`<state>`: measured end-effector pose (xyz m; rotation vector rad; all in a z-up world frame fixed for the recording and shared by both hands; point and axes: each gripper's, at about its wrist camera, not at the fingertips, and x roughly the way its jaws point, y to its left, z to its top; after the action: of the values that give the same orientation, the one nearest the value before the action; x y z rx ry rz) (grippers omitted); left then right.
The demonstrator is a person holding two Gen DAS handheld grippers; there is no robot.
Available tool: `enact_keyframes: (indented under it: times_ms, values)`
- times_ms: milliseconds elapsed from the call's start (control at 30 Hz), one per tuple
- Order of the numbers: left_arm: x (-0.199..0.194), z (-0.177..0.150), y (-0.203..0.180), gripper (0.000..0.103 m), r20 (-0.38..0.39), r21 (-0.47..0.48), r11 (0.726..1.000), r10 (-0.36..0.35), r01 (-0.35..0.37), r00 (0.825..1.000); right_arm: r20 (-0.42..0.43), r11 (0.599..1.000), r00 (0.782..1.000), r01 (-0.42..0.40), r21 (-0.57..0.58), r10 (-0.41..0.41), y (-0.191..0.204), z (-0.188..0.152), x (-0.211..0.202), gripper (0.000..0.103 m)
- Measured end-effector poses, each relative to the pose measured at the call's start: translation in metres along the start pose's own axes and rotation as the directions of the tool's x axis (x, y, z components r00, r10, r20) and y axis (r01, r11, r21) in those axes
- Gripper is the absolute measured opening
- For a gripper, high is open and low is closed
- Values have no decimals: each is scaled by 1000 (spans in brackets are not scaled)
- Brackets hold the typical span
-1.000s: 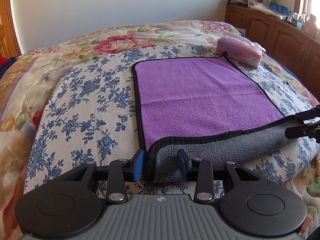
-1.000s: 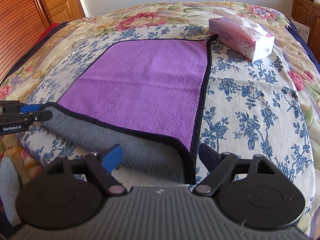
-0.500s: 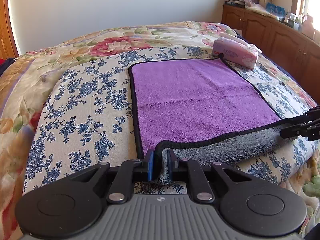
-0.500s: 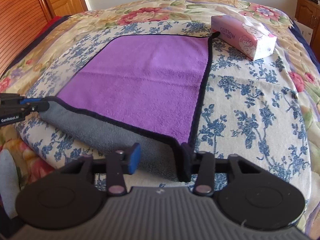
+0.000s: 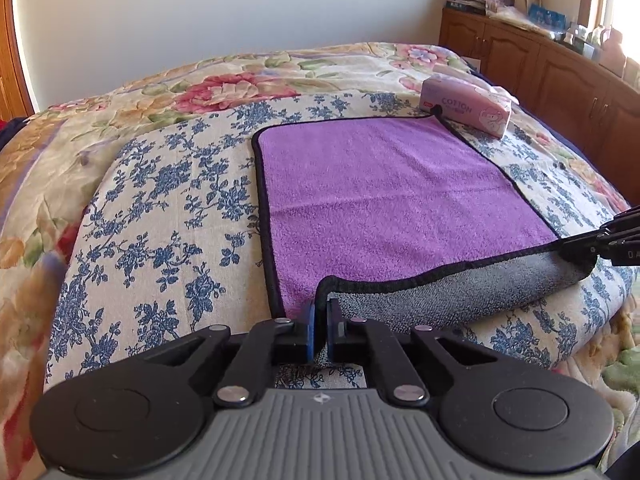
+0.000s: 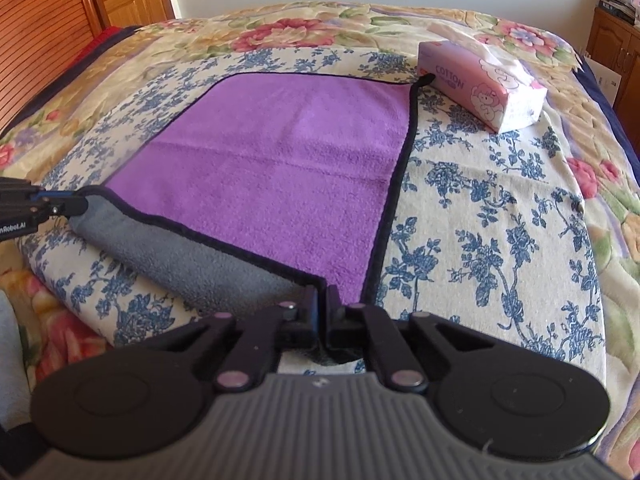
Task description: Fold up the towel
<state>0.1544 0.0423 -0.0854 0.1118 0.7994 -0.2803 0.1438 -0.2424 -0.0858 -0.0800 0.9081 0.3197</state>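
Purple towel (image 5: 384, 200) spread on bed (image 5: 160, 220), near edge lifted, grey underside showing. Left tongs (image 5: 319, 324) pinching near-left corner; right tongs (image 6: 322, 312) pinching near-right corner. Pink tissue pack (image 6: 480, 84) touching far corner loop.

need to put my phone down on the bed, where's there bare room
Free: the bedspread left of the towel, and the stretch right of it, nearer than the tissue box. Crowded: the near edge, where the left gripper and right gripper pinch the corners.
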Motion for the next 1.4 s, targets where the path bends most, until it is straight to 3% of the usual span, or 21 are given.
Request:
enact_keyframes:
  times_ms: [900, 1400]
  values:
    - [-27, 18, -11, 6, 158, -7, 1000, -4, 6, 987, 192, 1000, 981, 8, -9, -6, 4, 22, -28, 4]
    - [-29, 40, -4, 6, 208, -41, 999, -9, 18, 978, 244, 1000, 970, 1, -24, 5, -1, 43, -23, 4]
